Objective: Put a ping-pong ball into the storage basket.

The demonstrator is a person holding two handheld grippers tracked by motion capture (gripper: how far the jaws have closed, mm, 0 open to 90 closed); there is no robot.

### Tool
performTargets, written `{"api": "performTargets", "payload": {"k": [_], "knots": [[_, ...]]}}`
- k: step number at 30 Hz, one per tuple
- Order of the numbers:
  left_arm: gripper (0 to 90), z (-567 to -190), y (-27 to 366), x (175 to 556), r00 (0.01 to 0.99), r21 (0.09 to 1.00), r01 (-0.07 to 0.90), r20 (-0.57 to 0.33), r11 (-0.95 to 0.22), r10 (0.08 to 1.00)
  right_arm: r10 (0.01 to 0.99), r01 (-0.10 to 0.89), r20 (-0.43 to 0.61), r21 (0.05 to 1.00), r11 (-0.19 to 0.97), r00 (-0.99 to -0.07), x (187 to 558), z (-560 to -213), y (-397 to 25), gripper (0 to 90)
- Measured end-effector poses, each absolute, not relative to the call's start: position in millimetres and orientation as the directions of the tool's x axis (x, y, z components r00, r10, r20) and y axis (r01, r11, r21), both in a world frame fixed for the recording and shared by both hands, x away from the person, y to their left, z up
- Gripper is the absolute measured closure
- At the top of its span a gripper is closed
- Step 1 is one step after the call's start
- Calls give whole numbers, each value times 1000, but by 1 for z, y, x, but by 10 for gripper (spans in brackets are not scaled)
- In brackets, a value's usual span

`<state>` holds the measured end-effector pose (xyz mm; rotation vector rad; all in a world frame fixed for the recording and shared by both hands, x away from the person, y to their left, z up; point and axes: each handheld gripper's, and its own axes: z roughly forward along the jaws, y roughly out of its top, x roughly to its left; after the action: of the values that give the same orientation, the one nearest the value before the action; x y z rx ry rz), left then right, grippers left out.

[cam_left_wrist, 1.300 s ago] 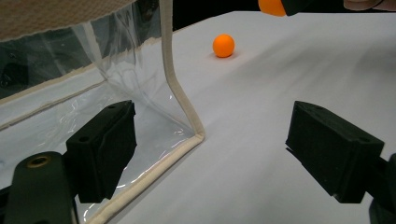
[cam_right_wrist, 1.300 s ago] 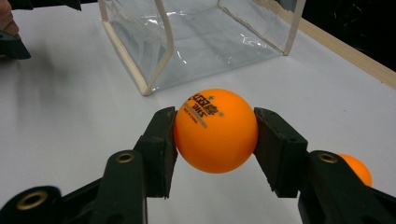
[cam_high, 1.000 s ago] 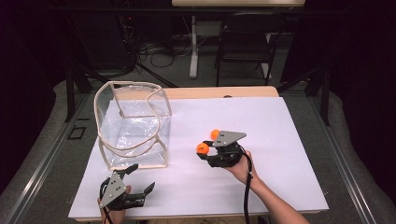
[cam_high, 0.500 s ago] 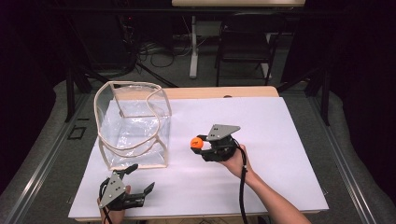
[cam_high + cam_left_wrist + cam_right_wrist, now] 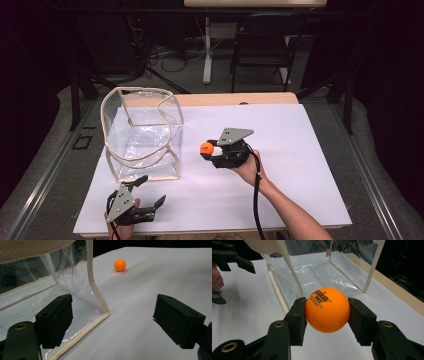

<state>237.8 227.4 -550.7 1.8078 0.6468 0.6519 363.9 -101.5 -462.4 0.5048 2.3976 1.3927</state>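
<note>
Clear plastic bag (image 5: 142, 137) seemingly empty; right tongs (image 5: 209, 150) clasp orange ball (image 5: 206, 147).

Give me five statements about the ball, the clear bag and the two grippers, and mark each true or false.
1. The right gripper is clamped on the orange ball. True.
2. The ball lies inside the clear bag. False: it is held outside the bag, beside it.
3. The left gripper stands open with nothing between its jaws. True.
4. The ball is plain, with no print. False: dark lettering shows on it in the right gripper view.
5. The bag stands open at the top on the white table. True.
</note>
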Motion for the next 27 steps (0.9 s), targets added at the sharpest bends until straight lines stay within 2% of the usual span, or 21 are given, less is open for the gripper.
{"api": "performTargets", "payload": {"k": [27], "knots": [[156, -549, 228, 237, 707, 949, 114, 130, -293, 696, 435, 111, -119, 877, 468, -893, 376, -440, -77, 512]]}}
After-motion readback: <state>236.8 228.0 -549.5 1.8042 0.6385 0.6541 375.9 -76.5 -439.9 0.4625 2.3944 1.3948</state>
